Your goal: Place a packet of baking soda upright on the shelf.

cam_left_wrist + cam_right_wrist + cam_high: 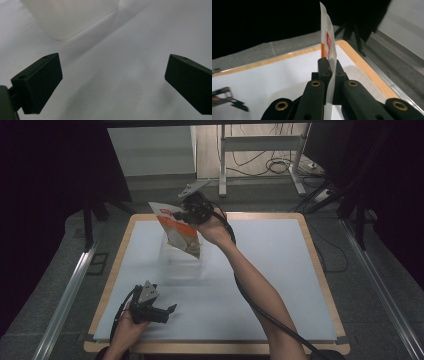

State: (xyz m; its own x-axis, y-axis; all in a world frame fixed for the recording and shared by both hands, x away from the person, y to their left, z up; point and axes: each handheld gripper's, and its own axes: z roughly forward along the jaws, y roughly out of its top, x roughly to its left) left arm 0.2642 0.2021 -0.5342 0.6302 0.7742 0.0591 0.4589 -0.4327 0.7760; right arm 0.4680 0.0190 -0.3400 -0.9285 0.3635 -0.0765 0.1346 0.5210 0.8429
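Note:
A flat white and orange pouch (178, 233) hangs tilted over a clear plastic container (180, 266) that stands on the white table top (270, 265). My right gripper (190, 215) is shut on the pouch's upper part. In the right gripper view the pouch (329, 42) stands edge-on, pinched between the jaws of the right gripper (330, 68). My left gripper (168, 312) rests low near the table's front left, open, with nothing between its jaws. In the left gripper view, that gripper (112, 82) faces bare table, and the container's (70, 17) base is ahead at the upper left.
The table has a wooden rim (320, 270). Metal rails (67, 290) run along both sides on the floor. A desk frame (260, 150) and cables (280, 166) lie beyond the far edge. The left gripper (234, 101) shows far off in the right gripper view.

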